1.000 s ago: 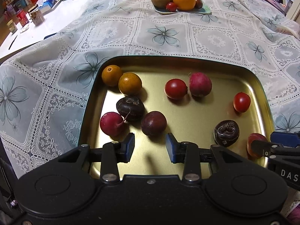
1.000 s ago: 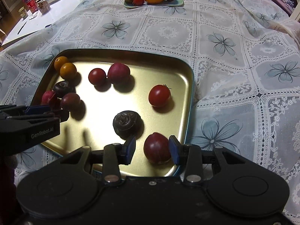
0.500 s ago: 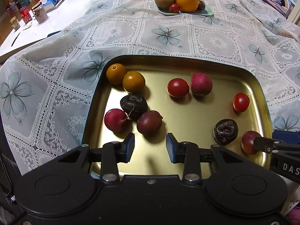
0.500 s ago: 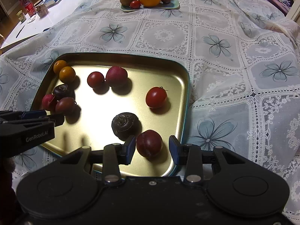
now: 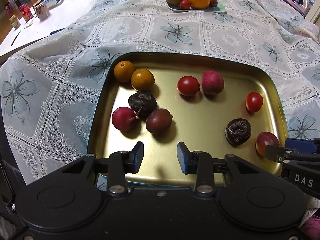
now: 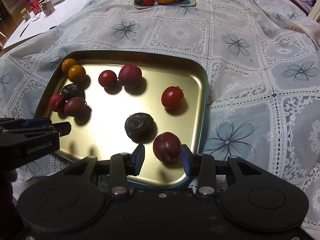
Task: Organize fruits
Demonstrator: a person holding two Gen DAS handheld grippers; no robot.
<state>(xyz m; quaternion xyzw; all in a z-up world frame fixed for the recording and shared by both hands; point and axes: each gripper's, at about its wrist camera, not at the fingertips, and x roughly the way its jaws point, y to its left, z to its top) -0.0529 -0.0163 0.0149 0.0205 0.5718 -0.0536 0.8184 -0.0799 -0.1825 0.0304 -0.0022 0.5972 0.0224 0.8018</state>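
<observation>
Right gripper (image 6: 162, 157) over the gold tray's (image 6: 202, 100) near right corner, jaws narrowly apart either side of a dark red plum (image 6: 167, 146), pads not touching it. Left gripper (image 5: 160, 157) narrowly parted too, nothing between, just short of another plum (image 5: 159, 121)

Black left gripper (image 5: 160, 158) with blue pads (image 5: 139, 156), silver screws.

Both wrist fisheyes look steeply down from close above the gold tray (image 5: 276, 92) (image 6: 203, 92), left view over its near-left, right over its near-right, sharing its fruit.
</observation>
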